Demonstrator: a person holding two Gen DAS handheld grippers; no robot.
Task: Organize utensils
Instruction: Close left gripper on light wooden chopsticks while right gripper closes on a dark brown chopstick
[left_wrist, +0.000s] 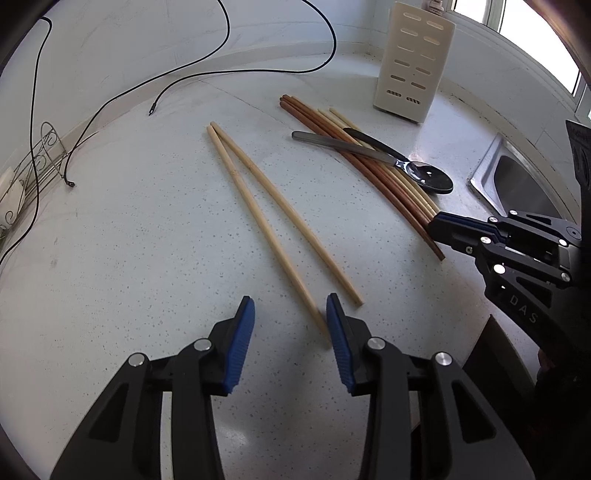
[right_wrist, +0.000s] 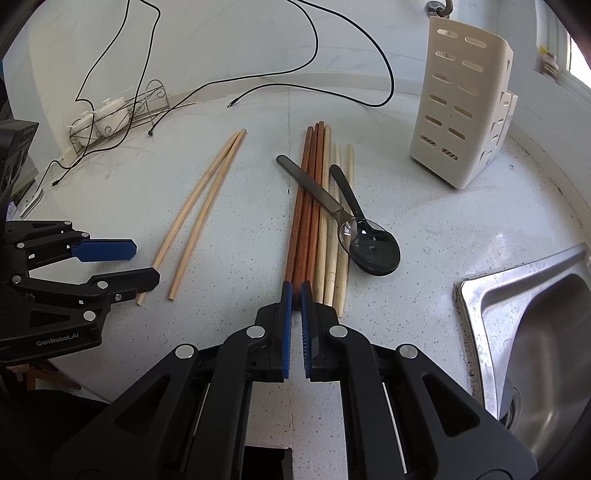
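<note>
Speckled surface (left_wrist: 129, 229): left gripper (left_wrist: 290, 314) gapes around a pale chopstick (left_wrist: 258, 221); right gripper (right_wrist: 296, 291) pinches a brown chopstick (right_wrist: 300, 221).

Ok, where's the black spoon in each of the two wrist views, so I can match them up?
Left wrist view: the black spoon lies right of centre in the upper half, its handle across the bundle of chopsticks.
Right wrist view: the black spoon lies right of centre, its bowl beside the same bundle.
Shared landmark: the white slotted utensil holder stands beyond the spoon, upper right in both views.
</note>
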